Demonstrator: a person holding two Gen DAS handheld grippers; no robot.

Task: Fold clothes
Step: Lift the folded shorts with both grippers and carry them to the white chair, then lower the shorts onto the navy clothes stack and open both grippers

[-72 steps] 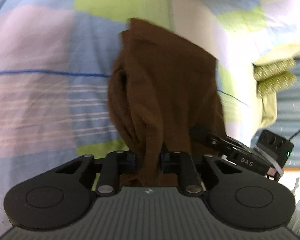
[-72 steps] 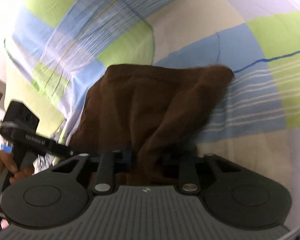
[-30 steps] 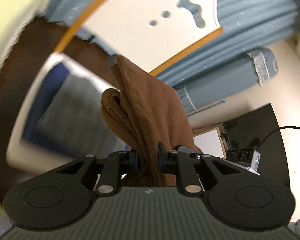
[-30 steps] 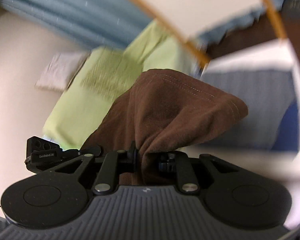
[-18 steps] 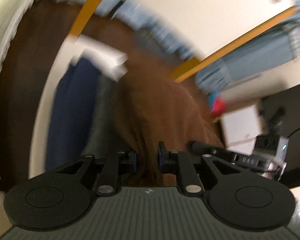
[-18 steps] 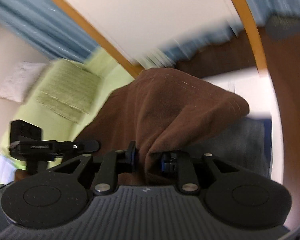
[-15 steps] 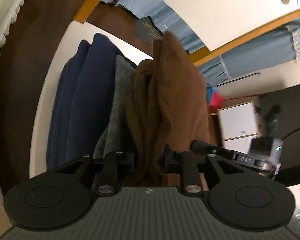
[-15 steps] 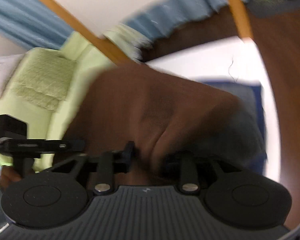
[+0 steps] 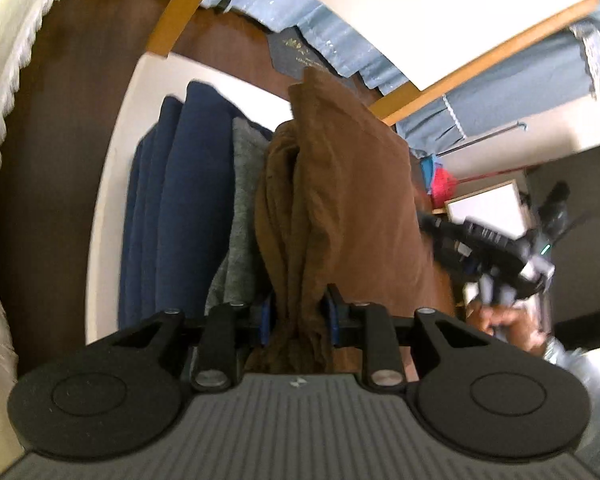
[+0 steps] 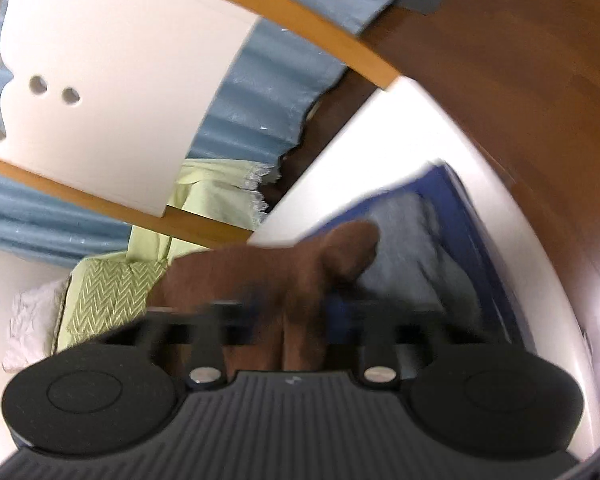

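Brown garment (image 9: 340, 200) pinched by left gripper (image 9: 298, 316) — right gripper (image 10: 284, 320) closing on blurred cloth; soft, limp, best gripped at folded edge.

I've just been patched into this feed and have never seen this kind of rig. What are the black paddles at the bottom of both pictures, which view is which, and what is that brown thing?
There is no robot arm here: a person holds a two-finger gripper in each hand, and each picture comes from a fisheye camera on one gripper, looking along its fingers. The black paddles are the gripper's own body.

In the left wrist view, the left gripper has a folded brown garment between its fingers. Beside it, folded navy clothes and a grey garment lie on a white surface. The other gripper shows at that picture's right edge, with the person's hand.

The right wrist view is blurred. The right gripper is closing, with the same brown cloth between its fingers.
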